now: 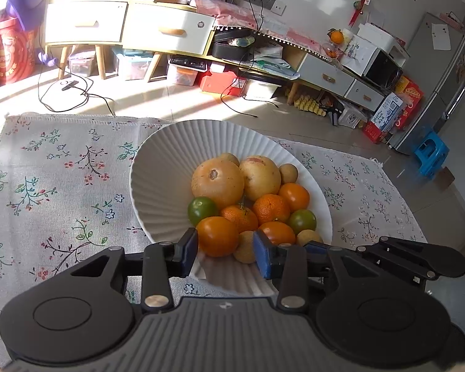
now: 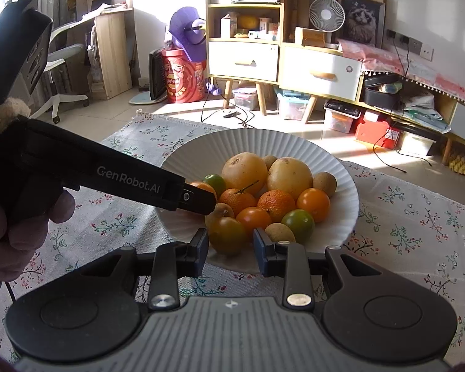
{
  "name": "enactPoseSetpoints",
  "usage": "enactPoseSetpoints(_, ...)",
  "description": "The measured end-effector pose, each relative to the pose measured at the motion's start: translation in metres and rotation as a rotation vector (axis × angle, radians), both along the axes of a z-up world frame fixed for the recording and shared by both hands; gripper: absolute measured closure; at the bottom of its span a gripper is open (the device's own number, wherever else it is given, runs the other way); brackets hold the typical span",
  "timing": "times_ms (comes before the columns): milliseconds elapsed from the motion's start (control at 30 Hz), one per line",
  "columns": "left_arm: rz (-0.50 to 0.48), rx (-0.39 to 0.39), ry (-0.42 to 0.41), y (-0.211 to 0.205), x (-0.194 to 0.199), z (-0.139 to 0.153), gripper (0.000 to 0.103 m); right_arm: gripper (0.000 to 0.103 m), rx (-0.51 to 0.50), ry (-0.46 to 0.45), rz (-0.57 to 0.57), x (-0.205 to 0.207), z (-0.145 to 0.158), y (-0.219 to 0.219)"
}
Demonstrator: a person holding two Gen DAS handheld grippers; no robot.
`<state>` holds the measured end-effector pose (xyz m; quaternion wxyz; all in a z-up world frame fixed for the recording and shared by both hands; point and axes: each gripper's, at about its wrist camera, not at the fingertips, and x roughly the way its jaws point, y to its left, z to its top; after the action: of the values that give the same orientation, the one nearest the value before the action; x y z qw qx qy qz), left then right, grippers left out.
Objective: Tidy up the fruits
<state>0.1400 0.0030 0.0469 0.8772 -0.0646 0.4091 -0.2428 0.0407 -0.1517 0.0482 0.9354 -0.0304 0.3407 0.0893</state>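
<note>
- A wide white ribbed ceramic bowl [image 1: 158, 186] is sitting on a flower-printed woven cloth [image 1: 46, 170], and the fruit is lying heaped in its near half.
- The left gripper [image 1: 225, 249] is hovering at the bowl's near rim, its blue-padded jaws standing narrowly apart. A smooth round orange tomato-like fruit [image 1: 217, 235] is showing between the pads, but neither pad is pressing on it as far as I can tell.
- The right gripper [image 2: 231, 249] is hovering likewise, jaws a little apart, framing a darker brownish-orange round fruit [image 2: 228, 235] without clamping it.
- Two large pale yellow round fruits [image 1: 217, 183] are lying at the back of the heap; they are probably heavy and too broad for these jaws.
- The pebbled orange mandarins [image 1: 271, 207] are likely giving slightly under pressure and offering good friction.
- The glossy fruits are probably slipping easily, so gripping across the widest middle with gentle pressure seems wisest.
- Lifting one fruit may be setting its neighbours rolling, since they are lying touching.
</note>
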Motion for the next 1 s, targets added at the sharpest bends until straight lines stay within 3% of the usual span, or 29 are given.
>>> enactPoseSetpoints(367,0.017,0.016,-0.039,0.006,-0.018,0.013,0.054,0.055,0.038,-0.012,-0.037,-0.012,0.011,-0.013)
enactPoseSetpoints(567,0.04,0.02,-0.035,0.013,-0.033,0.015,0.035,0.042,0.035,-0.007,-0.094,-0.019,0.017,-0.024)
enactPoseSetpoints(700,0.065,0.048,-0.038,0.014,-0.044,0.018,0.022,0.033,0.032,0.012,-0.141,-0.022,0.019,-0.029)
enactPoseSetpoints(1000,0.111,0.127,-0.033,0.009,-0.069,0.018,0.008,0.017,0.038,0.062,-0.243,-0.033,0.018,-0.042)
